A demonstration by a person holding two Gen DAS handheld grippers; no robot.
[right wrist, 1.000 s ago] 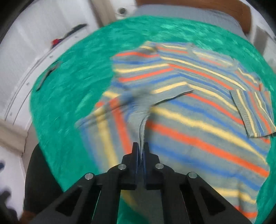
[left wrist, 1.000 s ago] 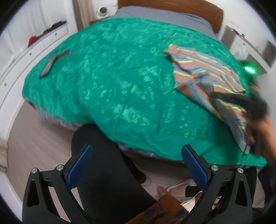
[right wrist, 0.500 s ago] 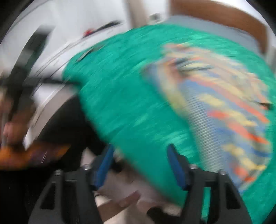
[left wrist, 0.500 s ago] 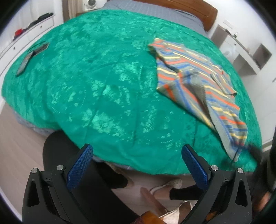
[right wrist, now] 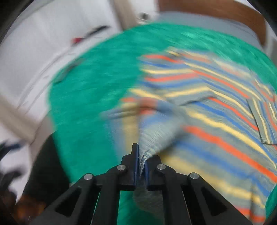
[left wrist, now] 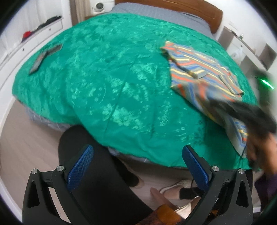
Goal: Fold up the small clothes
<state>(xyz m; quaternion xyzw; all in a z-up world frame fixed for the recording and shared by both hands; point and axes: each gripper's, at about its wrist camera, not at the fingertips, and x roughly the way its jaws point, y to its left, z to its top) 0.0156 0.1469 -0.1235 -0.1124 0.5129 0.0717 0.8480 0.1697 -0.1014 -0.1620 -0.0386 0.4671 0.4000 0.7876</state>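
A small shirt [left wrist: 199, 69] with orange, blue and yellow stripes lies on the right side of the green bed cover [left wrist: 103, 77]. My right gripper [right wrist: 141, 155] is shut on a grey fold of the shirt [right wrist: 216, 110] at its near left edge, and the cloth rises in a ridge to the pads. In the left wrist view that gripper [left wrist: 242, 112] is a dark blur over the shirt's near corner, with a hand behind it. My left gripper [left wrist: 136, 164] stands open and holds nothing, off the bed's near edge above a black-clad leg [left wrist: 97, 173].
A dark flat device [left wrist: 45, 58] lies on the cover at the far left. White drawers [left wrist: 34, 34] run along the left wall and white shelves [left wrist: 251, 50] along the right. A wooden headboard [left wrist: 173, 5] closes the far end. Shoes [left wrist: 174, 188] lie on the floor.
The right gripper let go of the shirt, swung left with its jaws open, then came back and shut on the shirt's near left edge. The left gripper stayed open with only a small shift.
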